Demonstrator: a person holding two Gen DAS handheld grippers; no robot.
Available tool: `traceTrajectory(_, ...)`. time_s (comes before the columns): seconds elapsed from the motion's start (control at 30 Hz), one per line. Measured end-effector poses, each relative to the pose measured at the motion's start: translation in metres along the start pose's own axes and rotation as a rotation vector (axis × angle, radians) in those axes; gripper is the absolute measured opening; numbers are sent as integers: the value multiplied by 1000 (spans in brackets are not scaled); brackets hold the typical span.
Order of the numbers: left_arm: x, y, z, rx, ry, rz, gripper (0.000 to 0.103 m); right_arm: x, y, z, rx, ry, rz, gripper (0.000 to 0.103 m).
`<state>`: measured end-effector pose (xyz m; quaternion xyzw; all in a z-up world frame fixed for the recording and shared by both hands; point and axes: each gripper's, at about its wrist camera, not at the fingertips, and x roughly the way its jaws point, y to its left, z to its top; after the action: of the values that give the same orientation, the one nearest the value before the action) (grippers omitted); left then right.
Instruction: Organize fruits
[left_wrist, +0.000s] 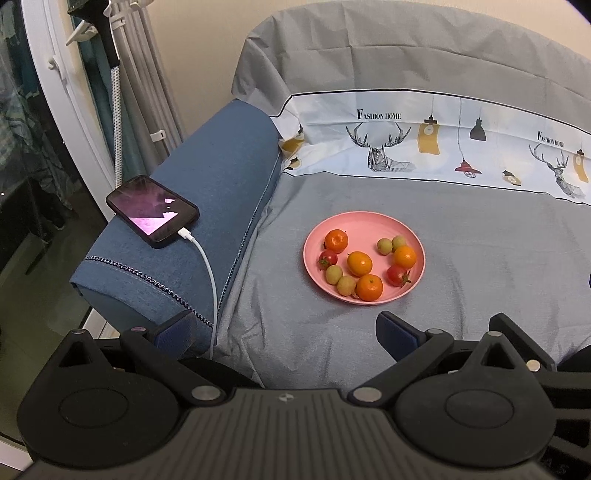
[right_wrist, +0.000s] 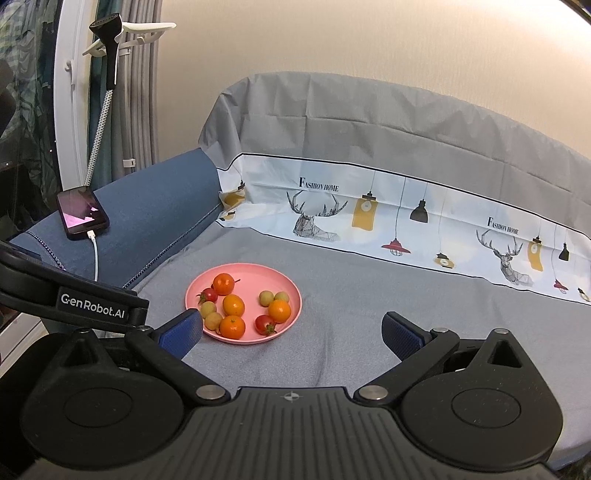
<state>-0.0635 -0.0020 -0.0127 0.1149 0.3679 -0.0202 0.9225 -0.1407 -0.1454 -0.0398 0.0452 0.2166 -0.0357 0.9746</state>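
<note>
All the fruit lies mixed on the round pink plastic plate (left_wrist: 369, 221) at frame centre: four orange mandarins (left_wrist: 359, 263), two red strawberries (left_wrist: 398, 275) and four small yellow-green plums (left_wrist: 333, 274), unsorted by kind. This fits either gathered fruit or fruit awaiting sorting. The left gripper (left_wrist: 291, 334) and right gripper (right_wrist: 291, 330) hold nothing, jaws wide apart. The plate sits on a grey sheet (right_wrist: 369, 295) covering a sofa; a black phone (left_wrist: 152, 210) charges on the blue armrest (left_wrist: 207, 158) at left.

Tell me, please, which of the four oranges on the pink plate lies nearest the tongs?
The orange at the plate's near rim, between a pale green fruit and a red tomato. The other three sit farther back.
</note>
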Motion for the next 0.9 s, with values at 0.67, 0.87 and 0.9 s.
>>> traceTrajectory(0.67, 6, 1, 0, 1, 21, -5, 103, 6, -2, -1, 4, 17, 12, 102)
traceTrajectory(0.87, 6, 0, 0, 2, 20, -4, 103, 8, -3, -1, 6, 21, 15, 102)
traceTrajectory(0.9, 7, 0, 0, 2, 20, -5, 103, 8, -3, -2, 6, 21, 16, 102)
